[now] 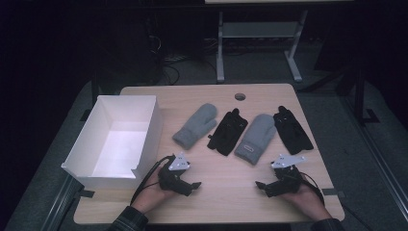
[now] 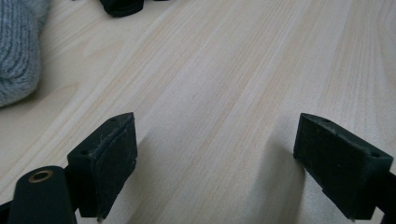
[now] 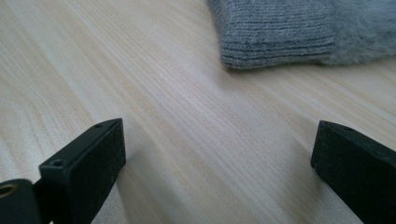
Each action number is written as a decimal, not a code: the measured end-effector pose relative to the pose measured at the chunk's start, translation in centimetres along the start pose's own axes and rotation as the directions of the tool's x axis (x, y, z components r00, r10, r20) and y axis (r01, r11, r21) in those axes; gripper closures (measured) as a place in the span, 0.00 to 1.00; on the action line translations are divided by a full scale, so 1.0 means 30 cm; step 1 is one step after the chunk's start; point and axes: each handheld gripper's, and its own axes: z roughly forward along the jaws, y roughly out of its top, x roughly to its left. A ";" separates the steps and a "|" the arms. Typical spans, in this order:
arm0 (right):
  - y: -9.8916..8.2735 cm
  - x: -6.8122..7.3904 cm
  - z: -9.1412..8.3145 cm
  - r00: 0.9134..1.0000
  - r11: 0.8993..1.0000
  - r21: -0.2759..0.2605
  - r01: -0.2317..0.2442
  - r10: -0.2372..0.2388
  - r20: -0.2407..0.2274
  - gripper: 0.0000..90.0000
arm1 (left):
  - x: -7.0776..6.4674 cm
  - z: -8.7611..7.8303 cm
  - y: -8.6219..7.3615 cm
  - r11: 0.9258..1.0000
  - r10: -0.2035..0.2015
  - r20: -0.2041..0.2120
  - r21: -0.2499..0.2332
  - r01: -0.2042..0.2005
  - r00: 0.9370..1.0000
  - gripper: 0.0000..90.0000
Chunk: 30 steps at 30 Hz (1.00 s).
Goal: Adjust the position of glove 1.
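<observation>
Surface (image 1: 211,168): white box (image 1: 115,139) far left, two grey mittens (image 1: 195,126) and two black gloves (image 1: 227,131) mid-row; left hand-held gripper (image 1: 195,185) and right hand-held gripper (image 1: 259,185) released, empty, near edge; likely approach: pinch a cuff low.

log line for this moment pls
left gripper open, empty | right gripper open, empty | four gloves on table | white box left

A box (image 1: 115,139) sits at the table's (image 1: 226,197) left edge; to its right four gloves (image 1: 243,131) lie in a row across the middle. Nearer the person, the left gripper (image 1: 192,185) and right gripper (image 1: 261,186) rest well apart.
</observation>
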 end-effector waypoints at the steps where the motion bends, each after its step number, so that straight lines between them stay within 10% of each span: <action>1: 0.000 0.000 0.000 1.000 1.000 0.000 0.000 0.000 0.000 0.03 | 0.000 0.000 0.000 1.000 0.000 0.000 0.000 0.000 1.000 0.14; 7: 0.004 0.002 -0.003 1.000 1.000 0.006 -0.005 0.005 0.001 0.10 | -0.001 -0.002 -0.003 1.000 0.000 0.001 -0.003 0.000 1.000 0.14; 25: 0.182 -0.071 -0.050 1.000 0.997 -0.073 -0.016 0.017 0.007 1.00 | 0.003 -0.019 -0.019 1.000 0.001 0.010 -0.007 -0.001 1.000 0.14; 30: 0.226 -0.104 -0.024 1.000 0.996 -0.091 -0.007 0.008 0.010 1.00 | 0.001 -0.021 -0.019 1.000 0.003 0.003 -0.002 -0.003 1.000 0.14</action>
